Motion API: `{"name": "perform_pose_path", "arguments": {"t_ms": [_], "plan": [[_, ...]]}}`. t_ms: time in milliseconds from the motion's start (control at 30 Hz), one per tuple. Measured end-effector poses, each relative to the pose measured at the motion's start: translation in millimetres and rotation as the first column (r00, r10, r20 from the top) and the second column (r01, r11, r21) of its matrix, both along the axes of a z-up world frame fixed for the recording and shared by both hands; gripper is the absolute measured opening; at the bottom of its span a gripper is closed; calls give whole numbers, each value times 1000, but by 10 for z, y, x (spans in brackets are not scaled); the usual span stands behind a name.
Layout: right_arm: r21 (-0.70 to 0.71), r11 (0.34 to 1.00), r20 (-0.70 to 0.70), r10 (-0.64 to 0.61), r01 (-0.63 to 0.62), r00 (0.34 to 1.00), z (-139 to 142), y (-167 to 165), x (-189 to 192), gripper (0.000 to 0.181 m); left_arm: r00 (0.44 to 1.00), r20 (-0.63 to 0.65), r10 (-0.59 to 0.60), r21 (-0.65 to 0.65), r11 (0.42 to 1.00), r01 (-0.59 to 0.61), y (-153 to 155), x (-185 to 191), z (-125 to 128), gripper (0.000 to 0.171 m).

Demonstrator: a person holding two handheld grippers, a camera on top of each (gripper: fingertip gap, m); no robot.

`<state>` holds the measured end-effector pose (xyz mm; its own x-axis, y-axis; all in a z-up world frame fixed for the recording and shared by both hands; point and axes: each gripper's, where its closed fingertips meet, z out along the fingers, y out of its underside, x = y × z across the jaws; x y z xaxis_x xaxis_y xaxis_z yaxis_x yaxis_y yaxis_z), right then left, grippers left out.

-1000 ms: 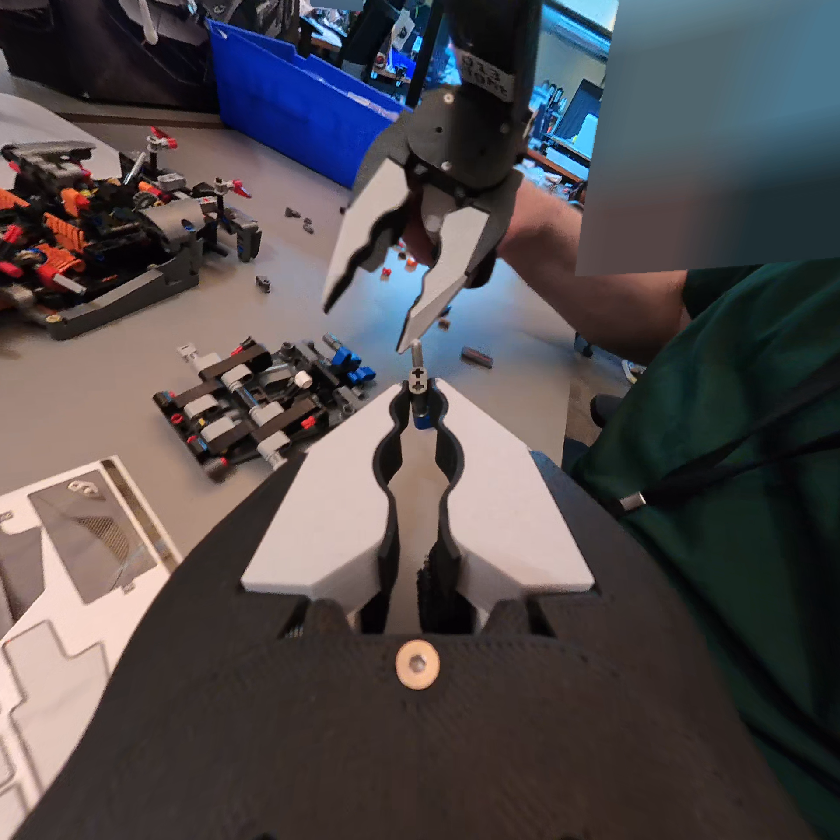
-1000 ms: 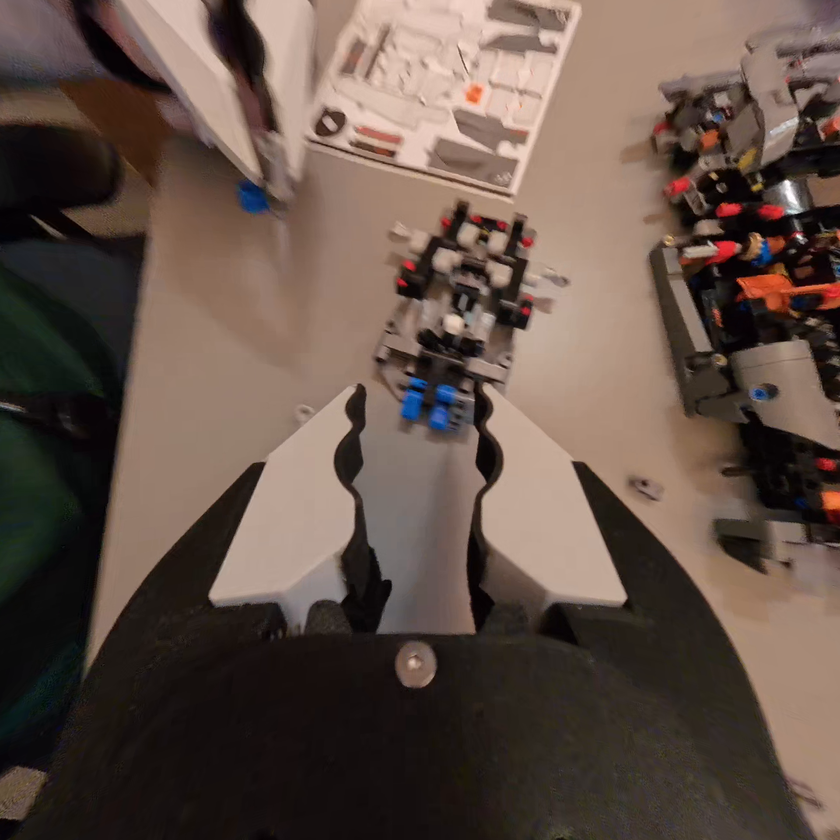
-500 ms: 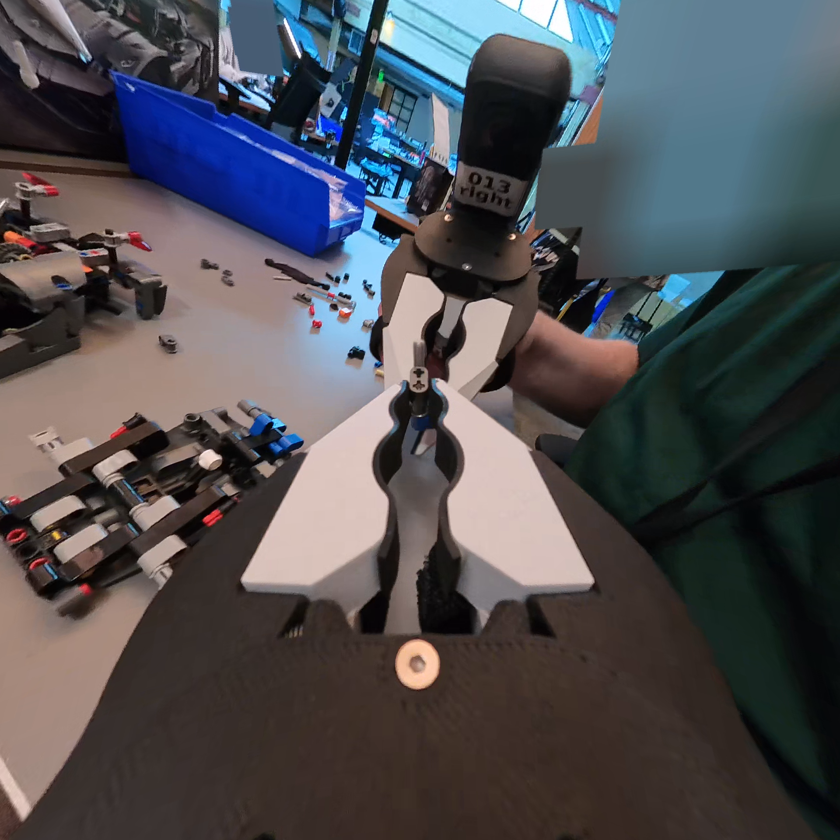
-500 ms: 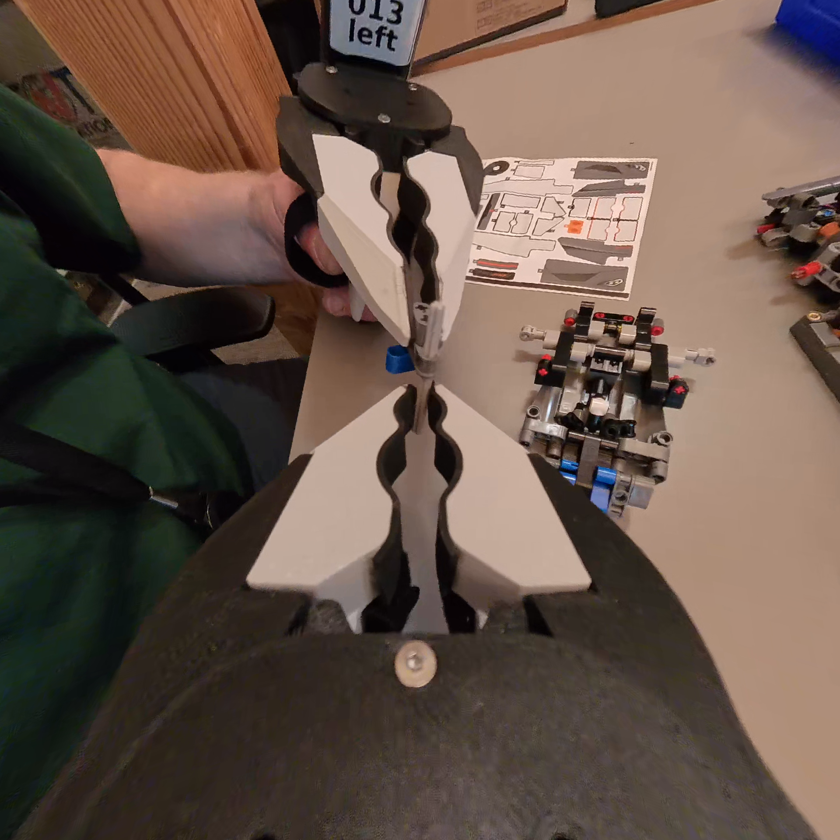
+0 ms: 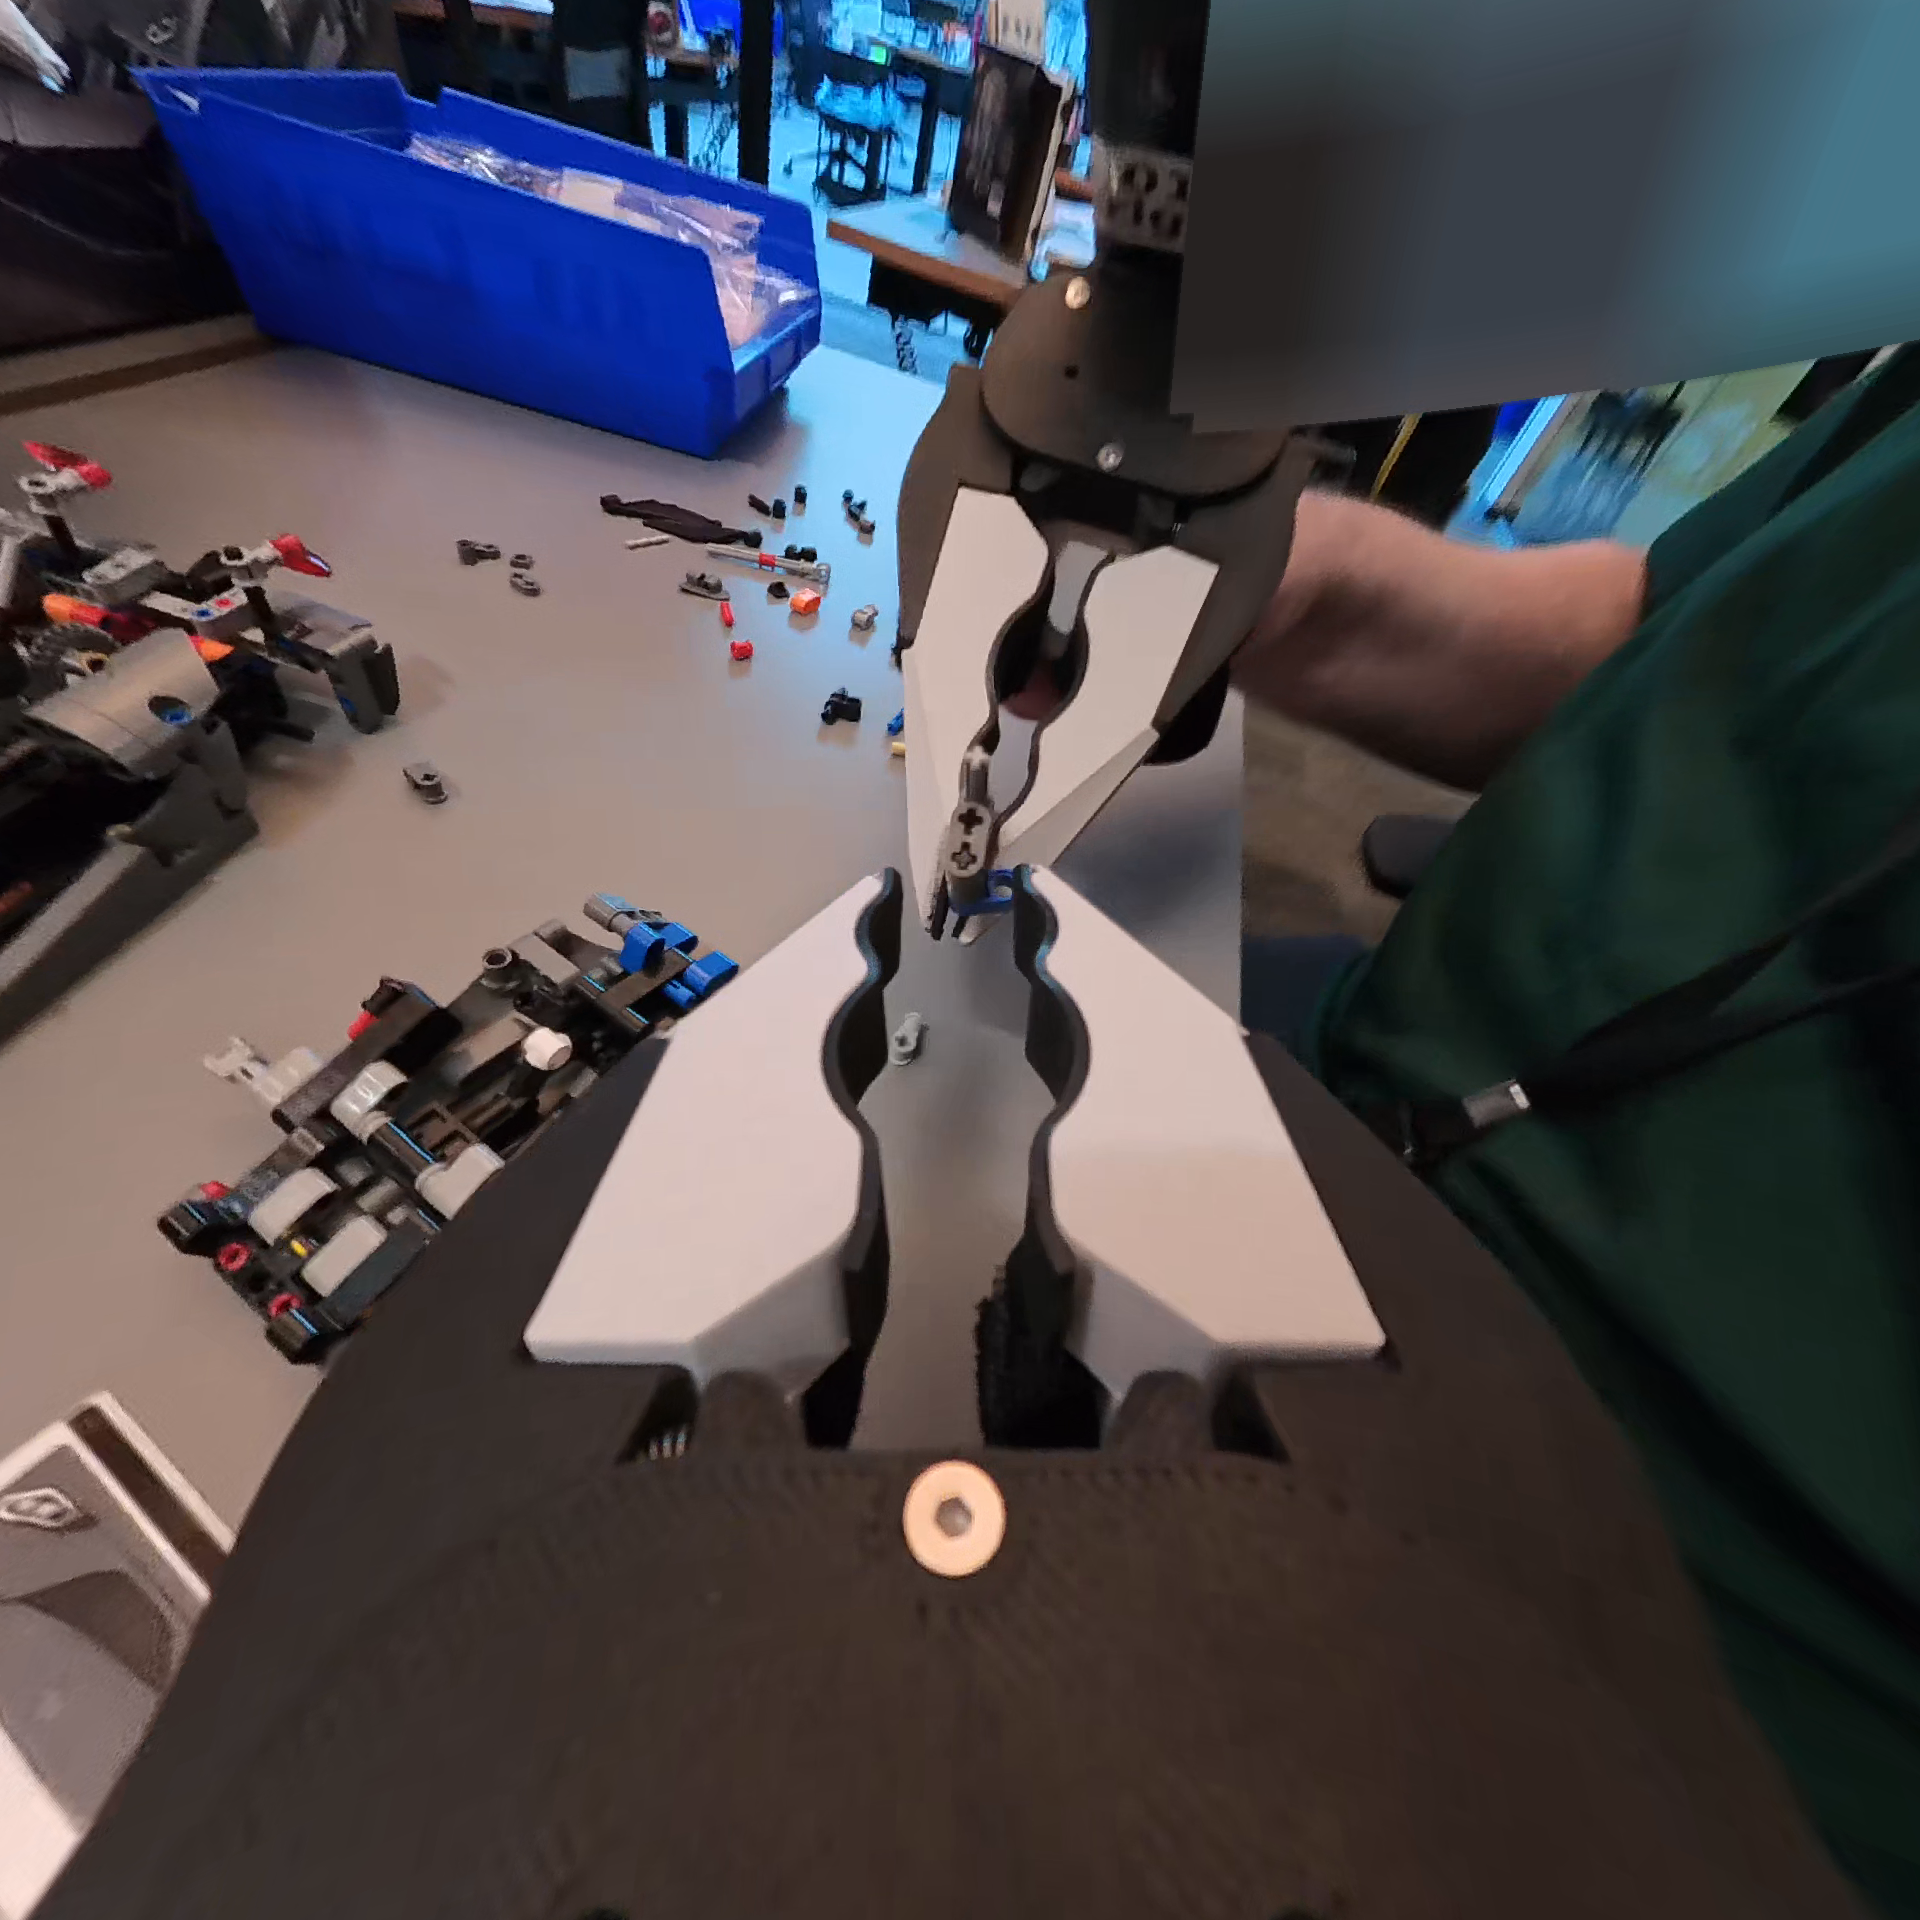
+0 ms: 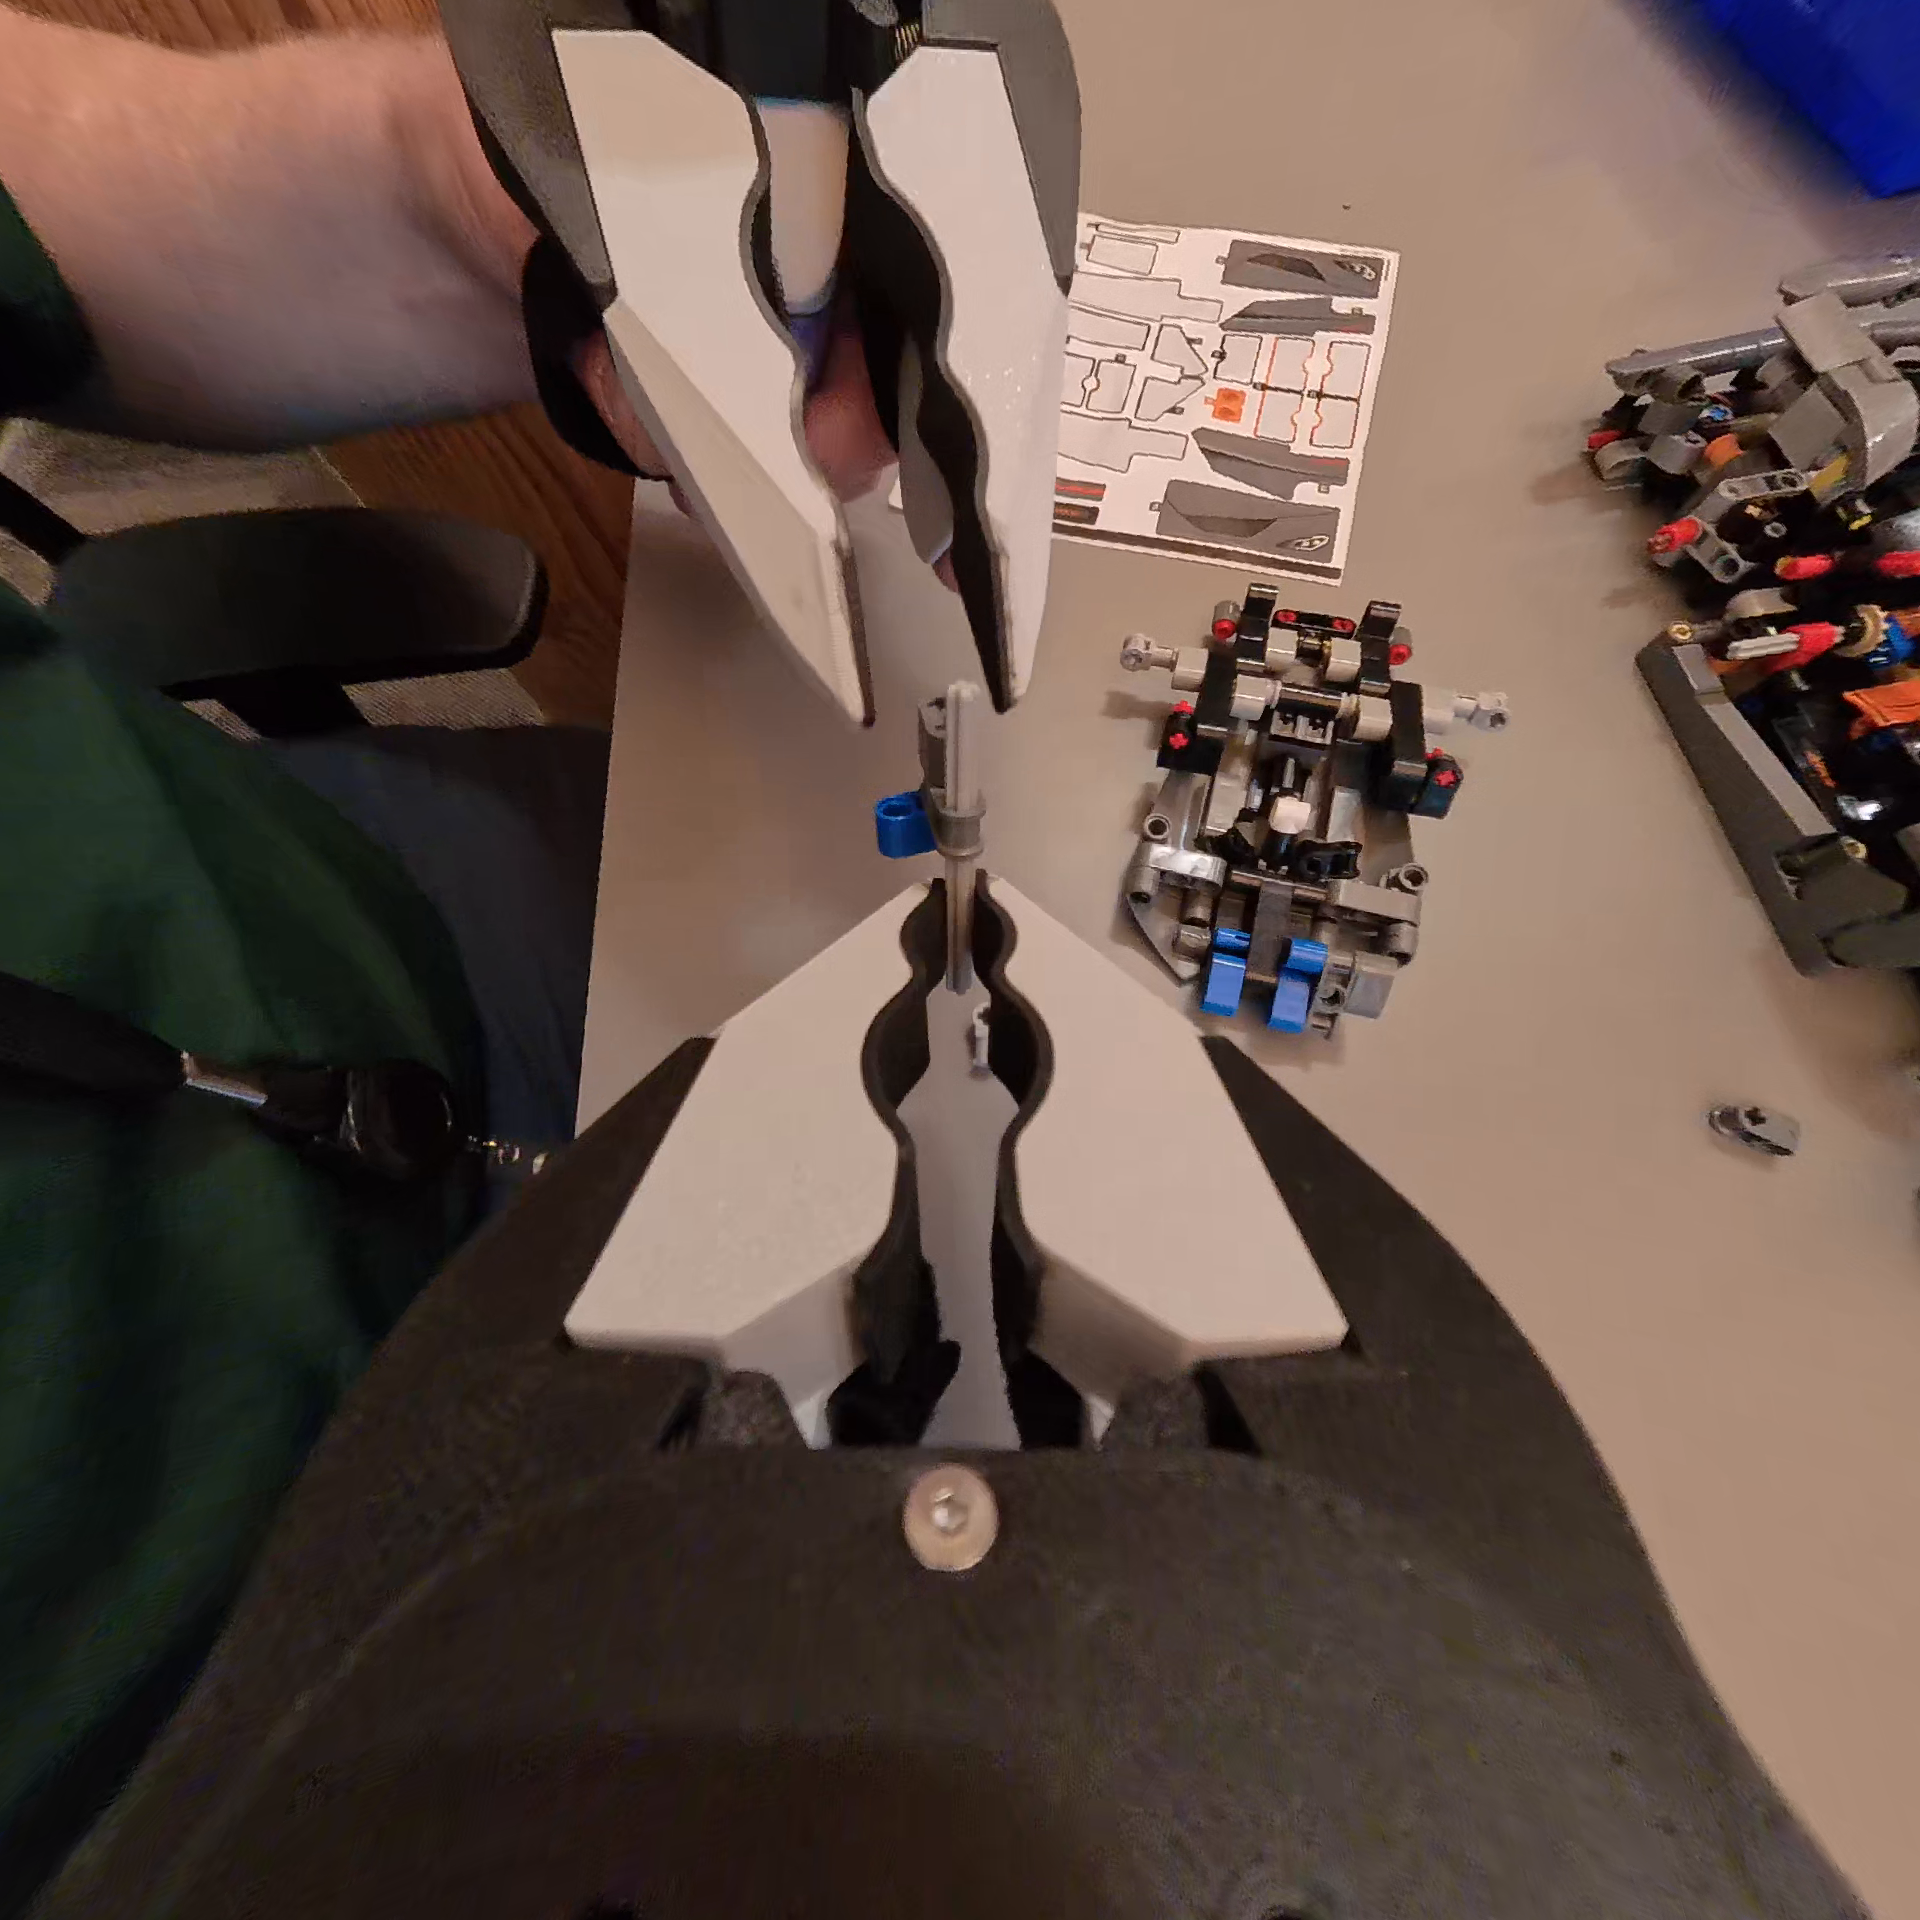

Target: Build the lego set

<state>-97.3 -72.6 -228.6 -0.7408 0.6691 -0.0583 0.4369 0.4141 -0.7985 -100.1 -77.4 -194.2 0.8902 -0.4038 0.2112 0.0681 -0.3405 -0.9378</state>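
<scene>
Your right gripper (image 6: 954,894) is clamped on the axle (image 6: 961,831), held mid-air above the near counter (image 5: 623,727) edge; your left gripper (image 5: 951,883) is spread apart, probably just letting go, chassis (image 6: 1299,821) waiting right.

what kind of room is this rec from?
Probably a shared workshop or lab: a grey table strewn with loose lego pieces, a blue parts bin at its far edge, and workbenches behind it.

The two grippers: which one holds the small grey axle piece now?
The right gripper holds the grey axle piece, fingers shut on its rod. The left gripper stands open, empty.
</scene>
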Motion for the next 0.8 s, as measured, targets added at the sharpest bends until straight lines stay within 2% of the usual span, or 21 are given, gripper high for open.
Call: {"name": "perform_pose_path", "arguments": {"t_ms": [167, 333, 400, 500, 667, 800], "plan": [[68, 998, -1, 18, -18, 1000, -32, -27, 60, 1, 997, -55, -53, -17, 998, 53, 47, 156, -27, 18], [93, 996, -18, 17, -16, 1000, -41, -68, 95, 2, 992, -115, -58, -11, 998, 58, 69, 216, -45, 6], [69, 998, -22, 12, -10, 1000, -19, -74, 111, 13, 993, -110, -52, -11, 999, 51, 60, 212, -35, 6], [54, 997, -12, -50, 50, 999, -39, 73, 105, 19, 989, -147, -29, -28, 999, 25, 7, 114, -75, 6], [163, 978, 45, -136, 127, 990, -437, 315, 77, 31, 991, -135, 17, -32, 999, -21, -85, -53, -103, 6], [206, 972, 56, -124, 110, 991, -639, 240, 23, 27, 990, -140, 29, -28, 999, -33, -116, -81, -112, 6]]}}
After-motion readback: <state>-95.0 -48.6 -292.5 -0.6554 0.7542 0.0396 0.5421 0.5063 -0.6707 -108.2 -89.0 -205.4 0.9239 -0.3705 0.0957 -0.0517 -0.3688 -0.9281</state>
